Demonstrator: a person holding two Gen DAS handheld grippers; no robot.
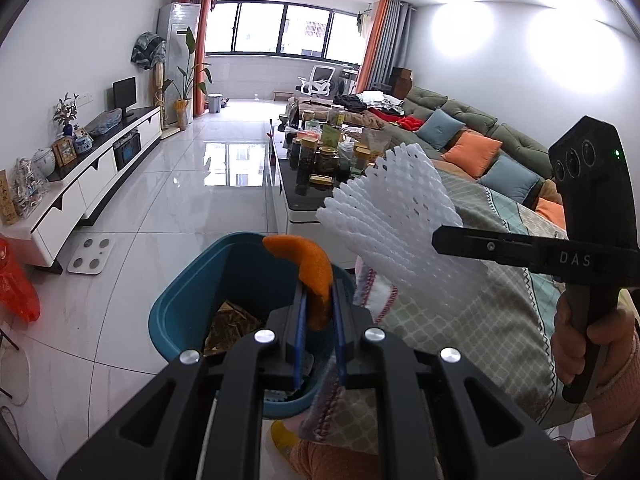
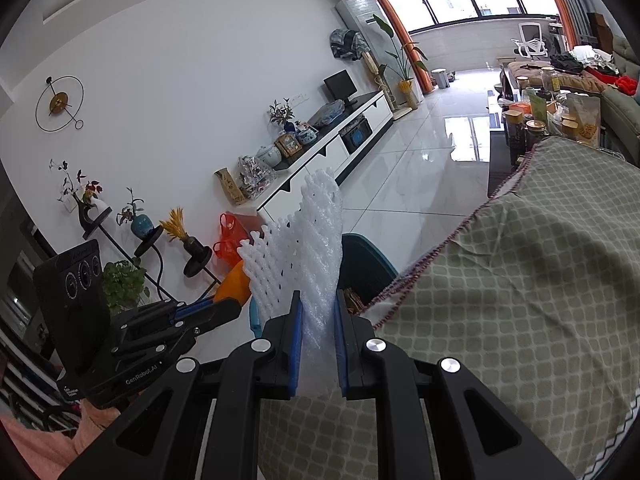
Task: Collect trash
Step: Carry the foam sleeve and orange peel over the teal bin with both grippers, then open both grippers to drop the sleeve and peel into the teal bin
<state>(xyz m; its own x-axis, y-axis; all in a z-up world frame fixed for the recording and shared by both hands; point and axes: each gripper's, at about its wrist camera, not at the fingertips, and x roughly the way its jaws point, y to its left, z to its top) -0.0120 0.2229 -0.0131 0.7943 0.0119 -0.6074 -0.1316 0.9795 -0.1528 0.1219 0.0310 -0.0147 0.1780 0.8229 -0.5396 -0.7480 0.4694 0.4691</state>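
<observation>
- The left gripper (image 1: 318,304) is pinching an orange peel (image 1: 310,268) between narrow jaws, holding it above the teal bin (image 1: 180,300).
- The right gripper (image 2: 318,320) is clamping white foam netting (image 2: 308,248), hanging beside the bin (image 2: 368,260) near the checked cloth (image 2: 500,300).
- Paper scraps (image 1: 232,320) are lying inside the bin.

White walls (image 2: 192,60) and glossy pale floor tiles (image 1: 188,184) run to a wide window (image 1: 280,30) with orange curtains (image 1: 376,40). A white TV cabinet (image 1: 100,164) faces a green sofa (image 1: 472,120) with cushions; daylight reflects off the floor.
</observation>
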